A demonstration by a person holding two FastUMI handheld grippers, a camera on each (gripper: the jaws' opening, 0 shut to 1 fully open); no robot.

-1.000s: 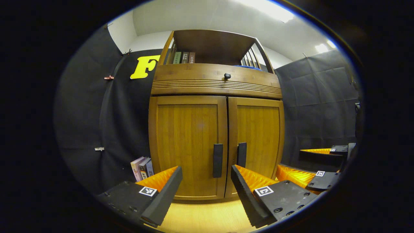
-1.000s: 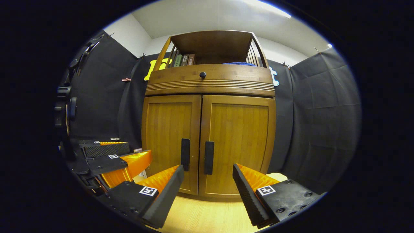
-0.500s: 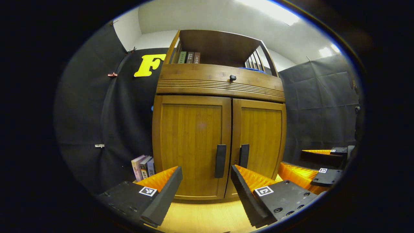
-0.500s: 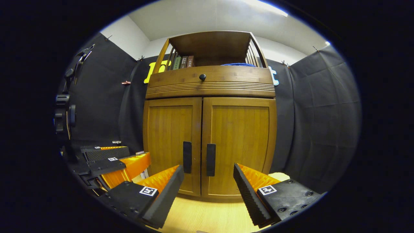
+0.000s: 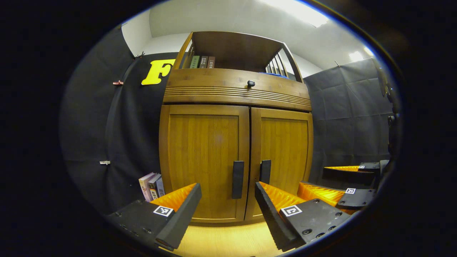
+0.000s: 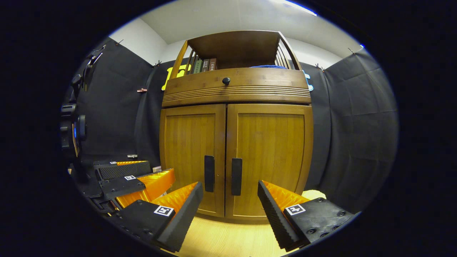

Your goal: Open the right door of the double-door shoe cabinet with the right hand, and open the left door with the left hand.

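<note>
Ahead of both spread, empty grippers, left gripper (image 5: 227, 194) & right gripper (image 6: 230, 194), stands the cabinet (image 6: 235, 150), doors closed, handles (image 6: 236, 176) untouched.

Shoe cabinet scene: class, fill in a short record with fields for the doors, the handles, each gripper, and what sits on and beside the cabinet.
cabinet: wooden shoe cabinet on a pale wood floor
left door: closed
right door: closed
handles: left handle and right handle, dark upright bars at the middle seam, untouched
left gripper: open, short of the doors
right gripper: open, short of the doors
top shelf: books
beside cabinet: more books on the floor
</note>
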